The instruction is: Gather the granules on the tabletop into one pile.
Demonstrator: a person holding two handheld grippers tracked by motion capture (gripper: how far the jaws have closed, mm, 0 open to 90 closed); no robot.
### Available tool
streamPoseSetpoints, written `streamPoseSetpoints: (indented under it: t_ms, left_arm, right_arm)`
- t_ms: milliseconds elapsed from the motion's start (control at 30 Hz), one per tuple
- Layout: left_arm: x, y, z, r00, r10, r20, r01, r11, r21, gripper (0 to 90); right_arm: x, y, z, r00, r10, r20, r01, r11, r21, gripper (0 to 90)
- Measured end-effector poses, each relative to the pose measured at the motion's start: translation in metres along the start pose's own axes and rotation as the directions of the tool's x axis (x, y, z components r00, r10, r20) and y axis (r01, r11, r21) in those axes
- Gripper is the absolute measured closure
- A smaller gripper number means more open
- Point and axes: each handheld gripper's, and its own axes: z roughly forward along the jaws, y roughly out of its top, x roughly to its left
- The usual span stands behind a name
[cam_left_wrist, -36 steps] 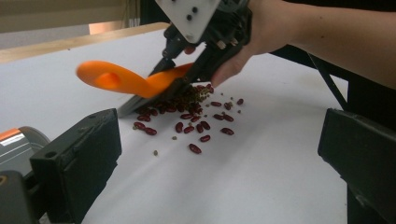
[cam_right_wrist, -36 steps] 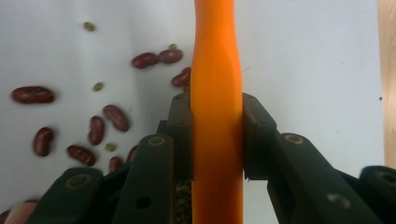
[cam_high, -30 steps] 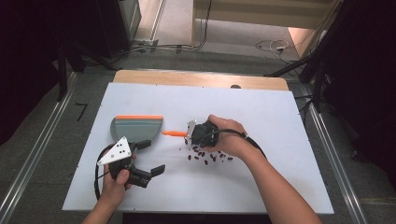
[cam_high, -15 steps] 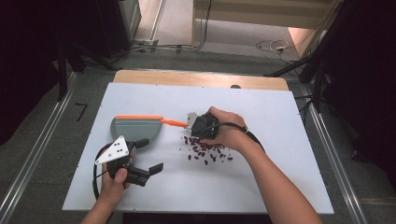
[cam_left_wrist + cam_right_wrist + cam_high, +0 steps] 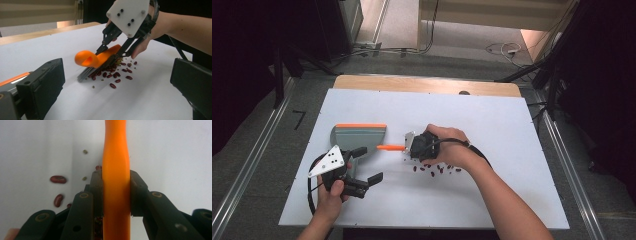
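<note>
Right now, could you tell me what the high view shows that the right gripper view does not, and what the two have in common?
High view alone: the grey dustpan with its orange edge, the left gripper open and empty near the table's front edge, both forearms, and the floor beyond.

Right gripper view alone: a close look at the pads pressing both sides of the orange brush handle, plus small greenish beans.

Both: the right gripper shut on that handle, red beans scattered on the white table.
</note>
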Motion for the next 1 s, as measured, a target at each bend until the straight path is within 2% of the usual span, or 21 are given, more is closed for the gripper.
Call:
streamPoseSetpoints:
  t_ms: [100, 167, 233, 300, 333, 367, 400, 433, 467, 500, 567, 633, 700, 767, 800, 833, 900, 933, 967, 1000]
  left_arm:
    - [0.000, 0.000, 0.000, 1.0000, 0.000, -0.004, 0.000, 1.0000, 0.001, 0.3]
    - [0.000, 0.001, 0.000, 1.0000, 0.001, -0.006, -0.001, 1.0000, 0.000, 0.3]
    - [0.001, 0.001, -0.001, 1.0000, 0.002, -0.008, -0.002, 1.0000, -0.001, 0.3]
    - [0.002, 0.001, -0.002, 0.9999, -0.003, -0.014, 0.002, 1.0000, -0.005, 0.3]
    - [0.003, 0.001, -0.002, 0.9998, -0.005, -0.017, 0.005, 1.0000, -0.006, 0.3]
    - [0.004, 0.001, -0.003, 0.9998, -0.004, -0.020, 0.004, 1.0000, -0.006, 0.3]
    - [0.004, 0.001, -0.003, 0.9997, -0.006, -0.022, 0.006, 1.0000, -0.006, 0.3]
    - [0.004, 0.001, -0.003, 0.9997, -0.007, -0.022, 0.007, 0.9999, -0.008, 0.3]
    - [0.004, 0.001, -0.003, 0.9997, -0.007, -0.022, 0.007, 0.9999, -0.008, 0.3]
    - [0.004, 0.001, -0.003, 0.9997, -0.005, -0.023, 0.005, 1.0000, -0.006, 0.3]
    - [0.004, 0.001, -0.003, 0.9998, -0.002, -0.022, 0.002, 1.0000, -0.005, 0.3]
    - [0.004, 0.001, -0.003, 0.9998, -0.002, -0.020, 0.002, 1.0000, -0.005, 0.3]
    - [0.004, 0.001, -0.003, 0.9998, -0.002, -0.020, 0.002, 1.0000, -0.004, 0.3]
    - [0.004, 0.001, -0.003, 0.9998, -0.003, -0.020, 0.002, 1.0000, -0.003, 0.3]
    - [0.004, 0.000, -0.003, 0.9998, -0.001, -0.021, 0.001, 1.0000, -0.003, 0.3]
    - [0.004, 0.000, -0.003, 0.9998, -0.001, -0.020, 0.001, 1.0000, -0.003, 0.3]
    - [0.004, 0.000, -0.003, 0.9998, -0.001, -0.019, 0.001, 1.0000, -0.004, 0.3]
    - [0.004, 0.000, -0.003, 0.9998, -0.001, -0.019, 0.001, 1.0000, -0.003, 0.3]
    - [0.004, 0.000, -0.003, 0.9998, 0.000, -0.018, 0.000, 1.0000, -0.003, 0.3]
    - [0.004, 0.000, -0.003, 0.9998, -0.001, -0.019, 0.001, 1.0000, -0.003, 0.3]
  right_arm:
    - [0.001, -0.003, -0.005, 0.9998, 0.011, 0.017, -0.011, 1.000, -0.002, 68.8]
    - [-0.003, -0.005, -0.011, 0.9984, 0.028, 0.050, -0.027, 0.999, -0.019, 68.8]
    - [-0.008, -0.005, -0.023, 0.9932, 0.093, 0.070, -0.089, 0.995, -0.050, 68.8]
    - [-0.012, -0.004, -0.036, 0.9834, 0.179, 0.028, -0.177, 0.981, -0.077, 68.9]
    - [-0.015, -0.004, -0.041, 0.9748, 0.223, 0.004, -0.222, 0.970, -0.097, 68.9]
    - [-0.016, -0.002, -0.045, 0.9618, 0.269, -0.050, -0.273, 0.956, -0.106, 68.8]
    - [-0.017, 0.000, -0.048, 0.9456, 0.312, -0.091, -0.321, 0.941, -0.104, 68.9]
    - [-0.018, 0.002, -0.049, 0.9287, 0.353, -0.113, -0.365, 0.925, -0.107, 68.8]
    - [-0.017, 0.005, -0.050, 0.9020, 0.407, -0.143, -0.422, 0.902, -0.090, 68.8]
    - [-0.017, 0.007, -0.049, 0.8820, 0.439, -0.171, -0.455, 0.888, -0.068, 68.8]
    - [-0.016, 0.011, -0.043, 0.8620, 0.461, -0.211, -0.481, 0.875, -0.052, 68.8]
    - [-0.016, 0.014, -0.035, 0.8243, 0.497, -0.271, -0.520, 0.854, -0.016, 68.8]
    - [-0.017, 0.015, -0.027, 0.7827, 0.536, -0.317, -0.562, 0.827, 0.009, 68.9]
    - [-0.020, 0.013, -0.019, 0.6930, 0.598, -0.403, -0.638, 0.769, 0.043, 68.9]
    - [-0.022, 0.012, -0.014, 0.6553, 0.618, -0.435, -0.666, 0.744, 0.054, 68.9]
    - [-0.023, 0.011, -0.010, 0.6259, 0.635, -0.454, -0.683, 0.726, 0.073, 68.9]
    - [-0.024, 0.010, -0.002, 0.5924, 0.662, -0.460, -0.702, 0.704, 0.108, 68.9]
    - [-0.025, 0.008, 0.003, 0.5704, 0.676, -0.467, -0.714, 0.689, 0.125, 68.9]
    - [-0.027, 0.006, 0.008, 0.5417, 0.688, -0.483, -0.727, 0.672, 0.140, 68.8]
    - [-0.029, 0.003, 0.012, 0.5249, 0.695, -0.492, -0.737, 0.660, 0.146, 68.8]
